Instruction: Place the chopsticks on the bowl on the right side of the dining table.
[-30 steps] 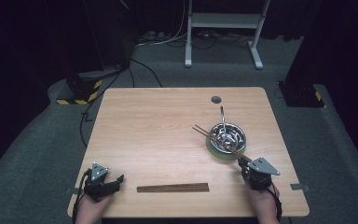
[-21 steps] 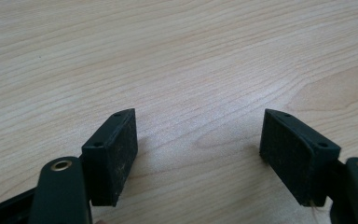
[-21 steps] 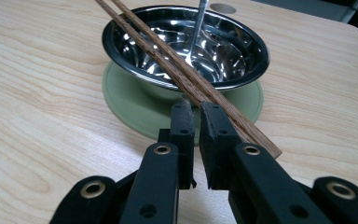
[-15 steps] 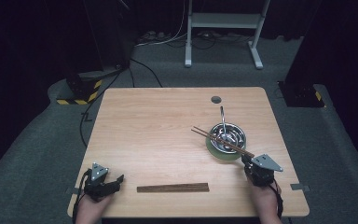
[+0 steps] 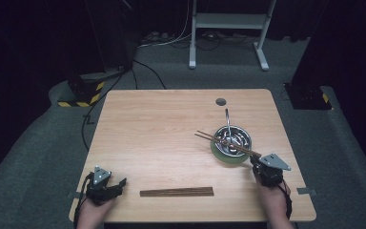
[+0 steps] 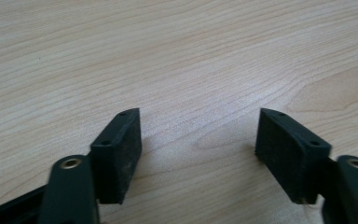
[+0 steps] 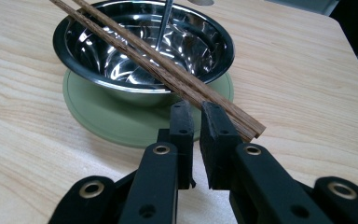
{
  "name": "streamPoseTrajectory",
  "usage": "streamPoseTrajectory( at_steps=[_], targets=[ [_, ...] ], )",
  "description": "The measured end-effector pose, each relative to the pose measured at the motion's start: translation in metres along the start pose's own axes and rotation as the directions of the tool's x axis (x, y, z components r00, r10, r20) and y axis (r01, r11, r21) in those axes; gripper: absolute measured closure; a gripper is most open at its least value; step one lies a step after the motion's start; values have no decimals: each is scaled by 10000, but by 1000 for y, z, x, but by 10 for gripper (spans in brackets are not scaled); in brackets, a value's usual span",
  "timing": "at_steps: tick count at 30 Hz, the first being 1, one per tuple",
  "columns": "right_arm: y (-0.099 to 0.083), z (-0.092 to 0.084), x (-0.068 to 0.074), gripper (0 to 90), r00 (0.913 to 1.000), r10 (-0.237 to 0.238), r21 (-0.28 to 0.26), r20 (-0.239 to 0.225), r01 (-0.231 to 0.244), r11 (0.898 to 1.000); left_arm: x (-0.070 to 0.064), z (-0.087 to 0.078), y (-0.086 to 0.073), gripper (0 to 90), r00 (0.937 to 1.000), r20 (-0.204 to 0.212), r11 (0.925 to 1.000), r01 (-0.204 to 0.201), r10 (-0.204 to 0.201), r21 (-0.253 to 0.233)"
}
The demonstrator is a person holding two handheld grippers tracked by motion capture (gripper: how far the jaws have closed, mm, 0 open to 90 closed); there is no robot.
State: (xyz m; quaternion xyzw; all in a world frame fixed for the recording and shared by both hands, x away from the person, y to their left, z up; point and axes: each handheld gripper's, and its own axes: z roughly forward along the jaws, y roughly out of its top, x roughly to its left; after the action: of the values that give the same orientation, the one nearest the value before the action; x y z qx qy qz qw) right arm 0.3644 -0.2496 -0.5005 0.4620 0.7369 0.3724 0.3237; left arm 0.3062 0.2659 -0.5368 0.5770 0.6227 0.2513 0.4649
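Two dark wooden chopsticks (image 7: 168, 72), square-ended, grained, across steel bowl (image 7: 144, 51).
My right tongs (image 7: 195, 122) clamp their near ends; my left tongs (image 6: 198, 140), empty, have just been closing, still apart.

Light falls evenly from above on the wooden table (image 5: 171, 143), while the floor and far background of the high view sink into near-black. That view is soft and low in detail. The steel bowl (image 7: 144, 51) throws sharp white glints in the right gripper view. Close jaws blur slightly at the near edge; soft shadows lie under the pads (image 6: 121, 154) in the left gripper view.
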Motion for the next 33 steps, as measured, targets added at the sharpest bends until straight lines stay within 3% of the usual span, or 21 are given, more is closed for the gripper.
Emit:
streamPoseTrajectory(
  at_steps=[2,4,7,9,13,19,22,23,24,33],
  targets=[
    [1,1,-1,829,10000,-77,111,23,77,9999,-3,2,4,384,9997,-134,9997,203,-201,163],
    [2,2,-2,829,10000,-42,158,-10,42,9999,-8,1,10,413,9998,-27,9993,-171,172,322],
    [2,4,-5,829,10000,-48,185,10,48,9998,-23,7,21,441,9990,265,9993,-351,347,143],
    [3,3,-7,829,10000,62,153,48,-62,9999,-33,12,30,459,9977,456,9988,-495,492,53],
    [4,5,-14,829,9999,116,134,34,-117,9998,-59,29,43,467,9943,976,9991,-409,419,-121],
    [8,8,-21,829,9996,274,231,-13,-274,9994,-93,45,51,464,9842,1386,9938,-1074,1102,-276],
    [10,9,-26,829,9995,308,224,-37,-307,9993,-104,51,55,460,9806,1685,9949,-961,999,-307],
    [10,10,-27,829,9992,391,251,-51,-389,9989,-107,53,56,459,9822,1744,9974,-651,694,-306],
    [11,11,-28,829,9991,425,259,-84,-423,9988,-109,56,57,457,9809,1806,9973,-691,724,-248],
    [14,18,-38,830,9991,416,398,-15,-415,9983,-128,79,57,466,9797,1989,9996,-222,254,-185]
  ],
)
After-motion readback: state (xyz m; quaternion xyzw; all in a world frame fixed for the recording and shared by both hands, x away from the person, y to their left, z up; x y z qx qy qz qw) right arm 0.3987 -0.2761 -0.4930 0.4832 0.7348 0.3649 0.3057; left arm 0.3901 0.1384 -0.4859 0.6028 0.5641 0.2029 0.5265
